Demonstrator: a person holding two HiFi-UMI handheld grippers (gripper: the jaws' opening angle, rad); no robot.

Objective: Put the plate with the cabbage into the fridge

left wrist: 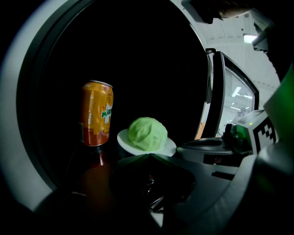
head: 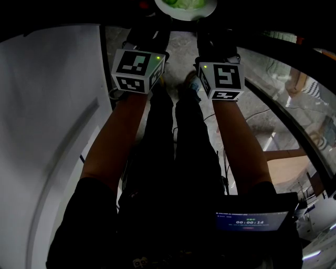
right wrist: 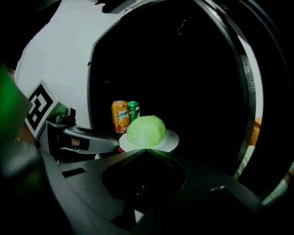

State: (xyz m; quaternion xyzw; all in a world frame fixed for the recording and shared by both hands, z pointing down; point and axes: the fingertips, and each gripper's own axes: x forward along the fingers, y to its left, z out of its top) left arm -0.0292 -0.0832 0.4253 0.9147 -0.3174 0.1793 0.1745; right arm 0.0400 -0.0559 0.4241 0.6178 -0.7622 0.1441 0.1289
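A white plate (left wrist: 170, 146) carries a round pale-green cabbage (left wrist: 147, 133), and both grippers hold it in front of the dark fridge opening. My left gripper (left wrist: 149, 155) is shut on the plate's near rim. My right gripper (right wrist: 147, 149) is shut on the same plate (right wrist: 172, 137), just below the cabbage (right wrist: 146, 130). In the head view the plate (head: 205, 11) shows at the top edge, beyond the left marker cube (head: 137, 70) and the right marker cube (head: 220, 79). I cannot tell whether the plate rests on a shelf.
An orange soda can (left wrist: 96, 113) stands inside the fridge just left of the plate, with a green can (right wrist: 133, 111) beside it. The open glass door (left wrist: 229, 101) is on the right and the white fridge wall (head: 47, 131) on the left. A lit screen (head: 252, 220) sits at the person's waist.
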